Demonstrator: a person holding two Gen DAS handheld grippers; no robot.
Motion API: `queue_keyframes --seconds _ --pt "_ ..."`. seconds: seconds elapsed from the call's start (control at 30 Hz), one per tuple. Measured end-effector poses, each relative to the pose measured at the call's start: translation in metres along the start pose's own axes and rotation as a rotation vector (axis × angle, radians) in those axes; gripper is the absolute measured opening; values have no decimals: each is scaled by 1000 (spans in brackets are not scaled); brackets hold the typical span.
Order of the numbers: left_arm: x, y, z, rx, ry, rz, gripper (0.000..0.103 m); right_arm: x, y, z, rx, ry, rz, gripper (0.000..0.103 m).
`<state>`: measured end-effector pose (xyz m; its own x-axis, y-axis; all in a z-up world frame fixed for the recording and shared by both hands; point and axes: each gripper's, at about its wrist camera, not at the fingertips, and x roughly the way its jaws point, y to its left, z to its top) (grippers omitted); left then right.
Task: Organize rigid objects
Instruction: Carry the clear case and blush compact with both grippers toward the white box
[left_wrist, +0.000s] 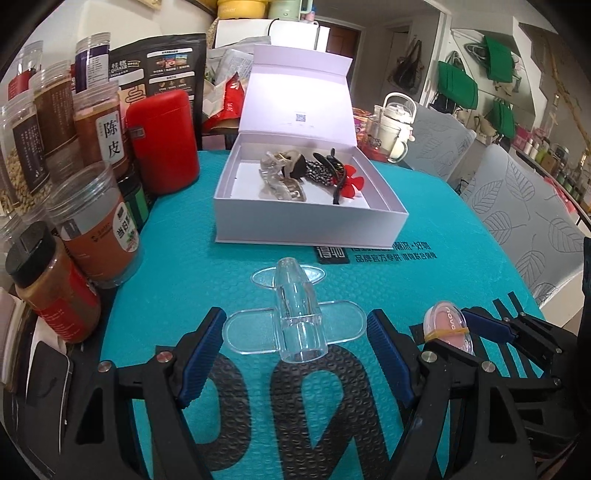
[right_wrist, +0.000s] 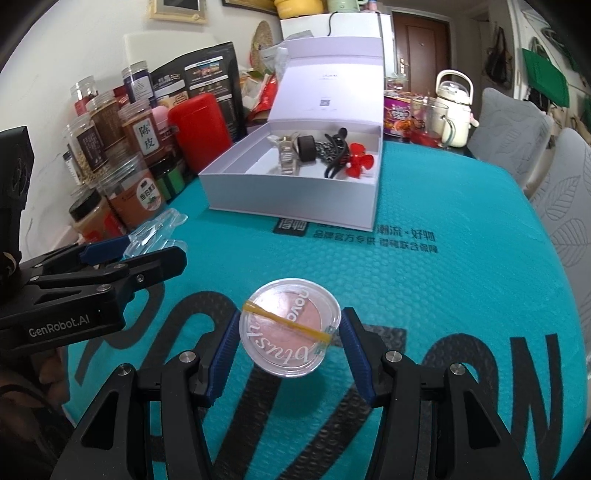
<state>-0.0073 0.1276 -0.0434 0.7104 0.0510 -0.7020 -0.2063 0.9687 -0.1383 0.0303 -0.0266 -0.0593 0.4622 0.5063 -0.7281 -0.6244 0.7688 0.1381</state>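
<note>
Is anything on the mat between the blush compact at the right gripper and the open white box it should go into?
Nothing visible. The blush compact sits between the open fingers of the right gripper, and only bare teal mat lies between it and the front wall of the white box. The left gripper stands off to the left.

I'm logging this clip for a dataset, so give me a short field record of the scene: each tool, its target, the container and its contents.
left tool: open, straddling the clear acrylic holder
right tool: open around the blush compact, contact unclear
compact detail: yellow rubber band across lid
container: white box, lid up
box contents: hair clips, red flower piece
surface: teal mat
</note>
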Motion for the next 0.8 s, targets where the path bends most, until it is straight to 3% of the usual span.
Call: queue_keyframes --seconds 0.17,0.8 --pt "-4 10 7 -19 -25 -1 78 5 8 8 2 6 50 54" --pt "-5 14 46 7 -81 -14 78 6 17 55 -61 -34 48 54"
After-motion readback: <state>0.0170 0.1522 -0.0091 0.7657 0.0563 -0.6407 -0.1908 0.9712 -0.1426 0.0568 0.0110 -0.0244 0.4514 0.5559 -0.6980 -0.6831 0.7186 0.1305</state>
